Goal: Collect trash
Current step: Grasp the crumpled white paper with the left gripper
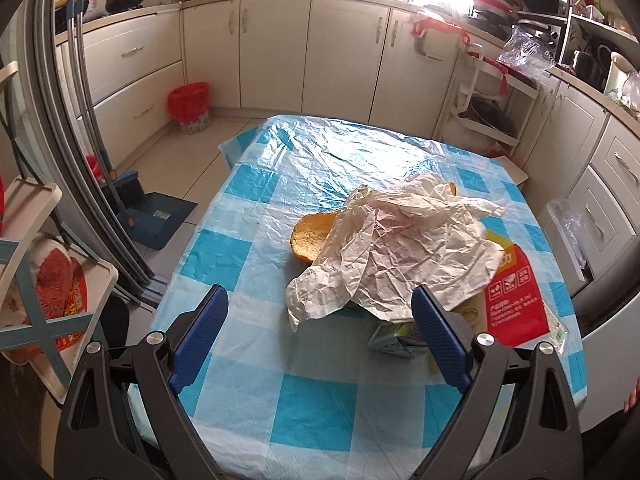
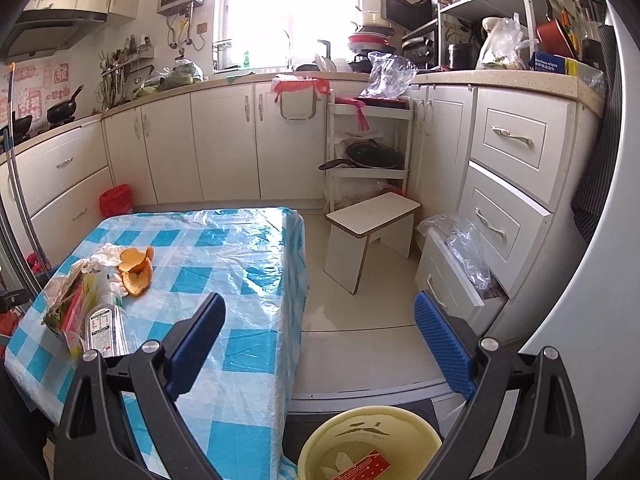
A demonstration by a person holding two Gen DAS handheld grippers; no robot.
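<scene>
A pile of trash lies on the blue-checked table (image 1: 256,360): crumpled white paper (image 1: 400,248), orange peel (image 1: 310,236), a red packet (image 1: 516,296) and a small grey-green carton (image 1: 394,338). My left gripper (image 1: 320,300) is open and empty, just short of the paper, fingers on either side of its near edge. My right gripper (image 2: 320,312) is open and empty, off the table's right edge above a yellow bin (image 2: 368,444) holding a red wrapper (image 2: 366,466). The right wrist view shows the peel (image 2: 136,270), a clear plastic bottle (image 2: 106,320) and packets (image 2: 70,300).
White kitchen cabinets (image 1: 280,52) ring the room. A red-lined waste basket (image 1: 190,106) stands on the floor at the back left, a blue dustpan (image 1: 156,216) beside the table. A small white stool (image 2: 370,228) and an open drawer (image 2: 460,272) are at the right.
</scene>
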